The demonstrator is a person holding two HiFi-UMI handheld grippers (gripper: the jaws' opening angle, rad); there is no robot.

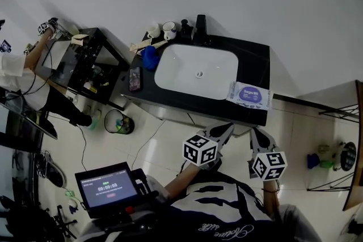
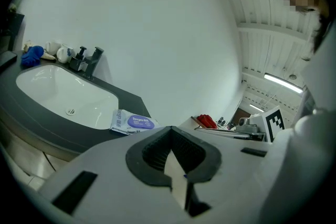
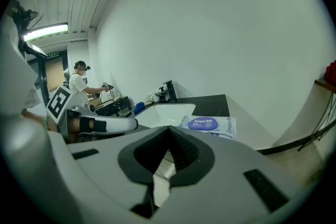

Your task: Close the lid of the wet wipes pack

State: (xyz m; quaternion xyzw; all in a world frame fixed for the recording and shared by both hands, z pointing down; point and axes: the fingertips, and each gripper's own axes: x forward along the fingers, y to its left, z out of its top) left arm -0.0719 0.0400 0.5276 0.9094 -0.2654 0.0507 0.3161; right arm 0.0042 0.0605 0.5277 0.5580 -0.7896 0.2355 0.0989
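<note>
The wet wipes pack [image 1: 249, 94], white with a purple oval lid, lies flat on the right end of the dark counter [image 1: 255, 59], beside the white basin [image 1: 195, 71]. From here its lid looks flat. Both grippers hang in front of the counter, short of the pack and not touching it. My left gripper [image 1: 226, 127] is shut with nothing held, and the pack [image 2: 134, 123] shows beyond its tips [image 2: 170, 131] to the left. My right gripper [image 1: 255, 132] is also shut and empty, with the pack [image 3: 206, 124] just past its tips [image 3: 168, 129].
A black faucet [image 1: 199, 28], cups [image 1: 161, 29], a blue cloth [image 1: 148, 56] and a phone [image 1: 135, 78] sit on the counter's left part. A bin [image 1: 118, 122] stands on the floor. Another person [image 1: 17, 71] works at a black cart [image 1: 85, 65]. A timer screen [image 1: 108, 187] is near me.
</note>
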